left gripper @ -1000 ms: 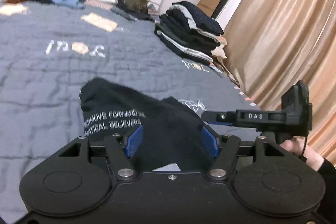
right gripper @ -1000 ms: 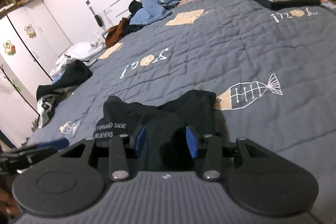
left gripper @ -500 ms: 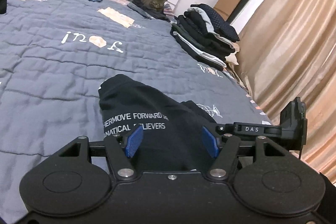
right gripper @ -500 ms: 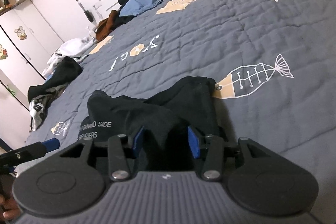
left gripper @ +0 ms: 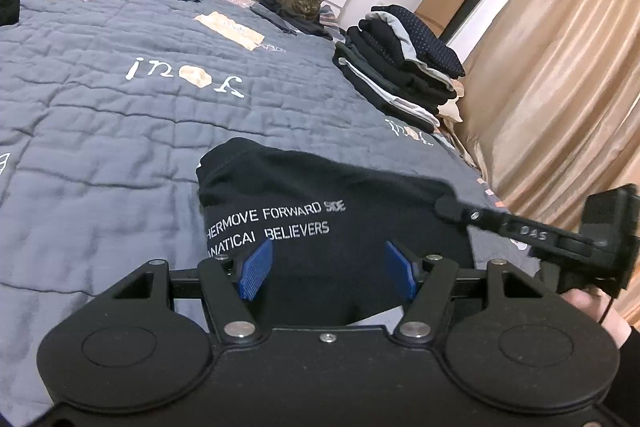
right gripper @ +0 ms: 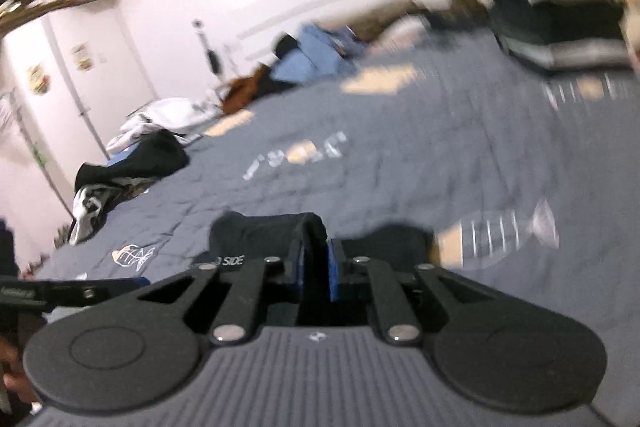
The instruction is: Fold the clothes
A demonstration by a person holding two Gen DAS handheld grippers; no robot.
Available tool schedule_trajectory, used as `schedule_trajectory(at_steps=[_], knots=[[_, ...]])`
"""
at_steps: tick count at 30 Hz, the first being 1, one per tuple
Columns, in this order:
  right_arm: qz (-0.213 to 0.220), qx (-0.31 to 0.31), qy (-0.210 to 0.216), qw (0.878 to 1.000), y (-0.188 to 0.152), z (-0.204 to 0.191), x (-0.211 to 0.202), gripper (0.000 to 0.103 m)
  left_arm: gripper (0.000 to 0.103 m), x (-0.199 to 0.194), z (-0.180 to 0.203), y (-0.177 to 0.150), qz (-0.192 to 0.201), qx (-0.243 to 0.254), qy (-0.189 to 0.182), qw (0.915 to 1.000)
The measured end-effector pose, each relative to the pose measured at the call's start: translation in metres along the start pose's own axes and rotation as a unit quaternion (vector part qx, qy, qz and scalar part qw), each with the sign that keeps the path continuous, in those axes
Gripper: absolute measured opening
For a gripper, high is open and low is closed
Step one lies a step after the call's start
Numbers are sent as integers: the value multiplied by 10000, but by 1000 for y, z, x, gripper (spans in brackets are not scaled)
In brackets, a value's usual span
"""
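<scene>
Grey quilt w/ black tee, white lettering, seemingly bunched.

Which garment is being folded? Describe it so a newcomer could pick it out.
On the grey quilted bedspread, skip the folded stack by the curtain and the loose heap at the headboard. It is the black shirt lying alone at the near edge, under both grippers. Only it carries white lettering, including "FORWARD SIDE" and "BELIEVERS".

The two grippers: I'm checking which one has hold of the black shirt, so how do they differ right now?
The left gripper has its blue pads wide apart over the black shirt, pressing nothing. The right gripper is closing, pads nearly together with a ridge of the shirt between them. The left view is sharp; the right view is blurred. Both are over the same shirt on the grey quilt.
</scene>
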State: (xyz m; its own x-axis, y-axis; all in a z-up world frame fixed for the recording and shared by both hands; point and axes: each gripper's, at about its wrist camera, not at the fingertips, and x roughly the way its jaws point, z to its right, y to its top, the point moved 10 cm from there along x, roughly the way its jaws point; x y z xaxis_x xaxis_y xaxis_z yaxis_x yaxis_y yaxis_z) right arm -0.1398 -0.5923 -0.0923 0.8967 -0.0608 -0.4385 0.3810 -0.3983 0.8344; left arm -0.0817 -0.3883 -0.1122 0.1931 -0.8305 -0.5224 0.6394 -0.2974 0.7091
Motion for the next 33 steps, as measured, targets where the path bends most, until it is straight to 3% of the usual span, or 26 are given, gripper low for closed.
schedule_trajectory(at_steps=[3,7,11,14,19,25,27,29,33], knots=[[67,-652,-305,9974,-3,-3,3,11,62,1,1,-2,-22,19,-3,10000],[-588,-405,-678,9951,-31,21,26,14,62,1,2,-4,-53,101,22,9999],[-838,590,-337,9942,-27,35,20,23,62,1,1,-3,-38,82,32,10000],[-881,989,27,9912,-16,36,6,32,62,2,2,-4,-51,87,30,9999],[-1150,781,196,9901,-25,23,2,41,62,4,4,-6,-96,144,25,9998],[-1581,569,-96,9857,-57,24,16,41,62,5,6,-8,-106,187,31,9998],[-1484,634,-47,9869,-58,23,16,37,62,6,6,-9,-121,200,48,9997],[-1400,689,13,9878,-57,21,15,14,62,7,5,-10,-128,197,63,9997],[-1065,421,79,9934,-43,12,6,6,62,7,7,-9,-107,217,72,9997]])
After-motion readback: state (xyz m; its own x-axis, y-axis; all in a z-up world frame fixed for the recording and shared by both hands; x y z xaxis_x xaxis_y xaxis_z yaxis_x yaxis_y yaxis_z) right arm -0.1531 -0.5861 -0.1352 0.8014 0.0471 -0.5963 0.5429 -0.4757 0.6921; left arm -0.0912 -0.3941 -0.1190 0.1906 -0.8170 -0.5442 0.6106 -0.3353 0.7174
